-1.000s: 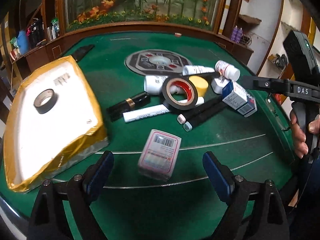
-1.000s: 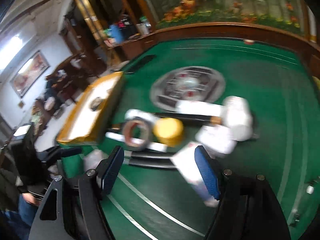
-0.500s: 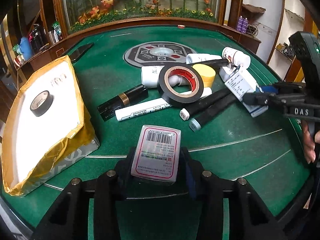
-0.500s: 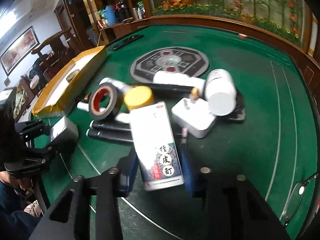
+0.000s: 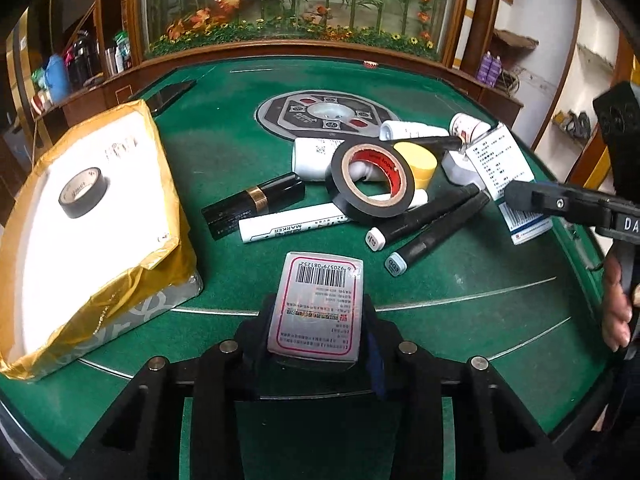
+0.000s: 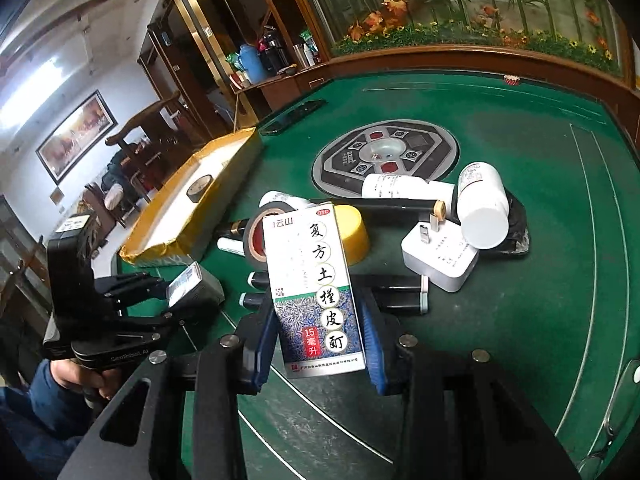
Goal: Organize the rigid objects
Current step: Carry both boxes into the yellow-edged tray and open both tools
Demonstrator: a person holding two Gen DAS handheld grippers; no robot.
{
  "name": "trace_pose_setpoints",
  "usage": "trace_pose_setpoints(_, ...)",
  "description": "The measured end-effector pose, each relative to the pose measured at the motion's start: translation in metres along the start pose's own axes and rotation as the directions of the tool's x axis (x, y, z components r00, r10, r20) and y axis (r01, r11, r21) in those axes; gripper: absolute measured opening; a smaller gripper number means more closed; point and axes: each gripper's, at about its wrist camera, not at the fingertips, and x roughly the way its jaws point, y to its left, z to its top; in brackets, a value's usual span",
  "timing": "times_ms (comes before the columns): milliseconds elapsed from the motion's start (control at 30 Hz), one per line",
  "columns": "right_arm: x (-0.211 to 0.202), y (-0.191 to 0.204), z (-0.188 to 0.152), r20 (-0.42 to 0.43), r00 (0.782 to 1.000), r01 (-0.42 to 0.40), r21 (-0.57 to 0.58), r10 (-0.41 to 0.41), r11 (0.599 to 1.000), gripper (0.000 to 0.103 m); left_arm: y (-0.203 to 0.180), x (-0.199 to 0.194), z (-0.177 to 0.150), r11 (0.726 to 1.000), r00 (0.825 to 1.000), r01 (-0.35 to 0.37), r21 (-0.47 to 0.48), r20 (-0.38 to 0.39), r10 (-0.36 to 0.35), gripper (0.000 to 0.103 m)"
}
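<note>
Left wrist view, left gripper [image 5: 316, 334] jaws just closed on barcode box [image 5: 318, 306], right gripper [image 6: 320, 340] clamping medicine carton [image 6: 314, 292]

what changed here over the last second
Both jaws have just been closing. The left hand-held gripper took hold of the small barcode box, which lay free on the green table between open jaws before. The right hand-held gripper took hold of the medicine box and tipped it upright. The tape roll, markers and tray stayed put.
</note>
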Motion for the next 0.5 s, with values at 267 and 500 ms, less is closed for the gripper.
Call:
trace_pose_setpoints(267,-0.0003,-0.005,0.002,0.011,0.999,-0.037,0.045,0.036,0.998,0.037,-0.0024,-0.0003,-0.001,1.0,1.0,-0.014,0.0,0.008,0.014,0.04)
trace_pose_setpoints(500,-0.0002,-0.0081,0.0019,0.017,0.998,-0.054,0.062,0.053,0.997,0.037,-0.0021,-0.0016,-0.0022,1.0,1.0,-0.012,-0.002,0.015,0.012,0.04)
